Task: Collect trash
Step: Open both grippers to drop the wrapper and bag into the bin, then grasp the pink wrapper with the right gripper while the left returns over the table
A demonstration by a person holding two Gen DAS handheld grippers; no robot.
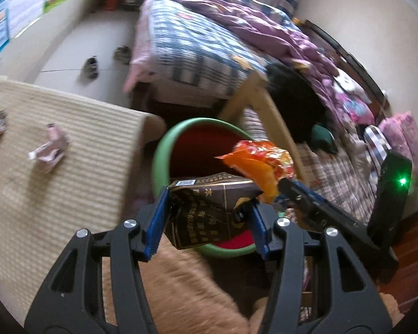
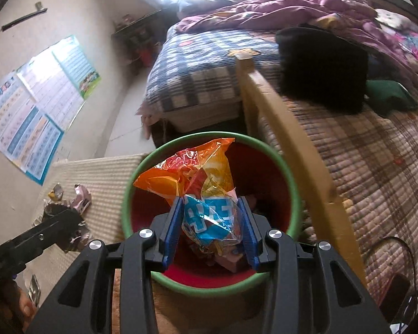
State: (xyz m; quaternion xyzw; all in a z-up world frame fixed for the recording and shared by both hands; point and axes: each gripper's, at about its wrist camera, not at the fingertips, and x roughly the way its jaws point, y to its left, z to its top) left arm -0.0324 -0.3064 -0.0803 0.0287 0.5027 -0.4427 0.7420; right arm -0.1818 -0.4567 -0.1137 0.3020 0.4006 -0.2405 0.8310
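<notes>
Two hand-held grippers: both are hanging over the bin, each loaded, apparently so the loads can drop straight in.
Left hand-held gripper (image 1: 206,217): its blue pads are clamping a dark printed carton (image 1: 206,208), holding it above the bin's near rim.
Right hand-held gripper (image 2: 210,229): its pads are pinching the blue end of an orange snack wrapper (image 2: 192,178), which is dangling inside the ring of the rim.
Bin (image 2: 292,183): green-rimmed, red inside, standing between the beige-covered surface (image 1: 78,161) and the bed; some pinkish scrap is lying at its bottom, otherwise unclear.
Remaining trash: crumpled wrappers (image 1: 50,150) are lying on the surface, uncollected.
</notes>
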